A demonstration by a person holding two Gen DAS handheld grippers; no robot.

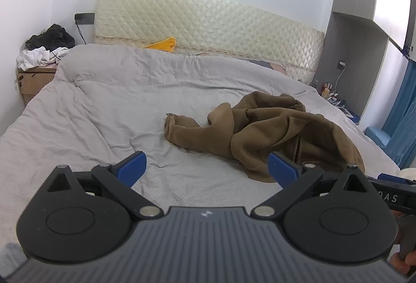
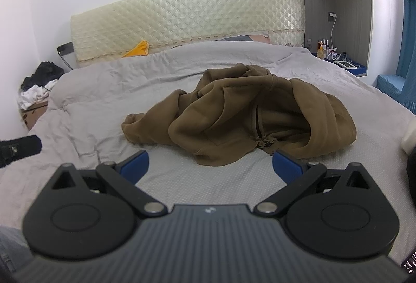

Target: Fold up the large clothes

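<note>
A brown zip hoodie lies crumpled in a heap on the grey bedspread, one sleeve trailing to the left. In the right wrist view the hoodie sits straight ahead with its zip facing me, on the same bedspread. My left gripper hovers open over the bedspread, just short of the hoodie's near edge, nothing between its blue fingers. My right gripper is also open and empty, its right fingertip close to the hoodie's hem.
A quilted cream headboard stands at the back with a yellow cloth against it. A cardboard box with piled clothes sits at the left. Shelves with small bottles and a blue curtain are at the right.
</note>
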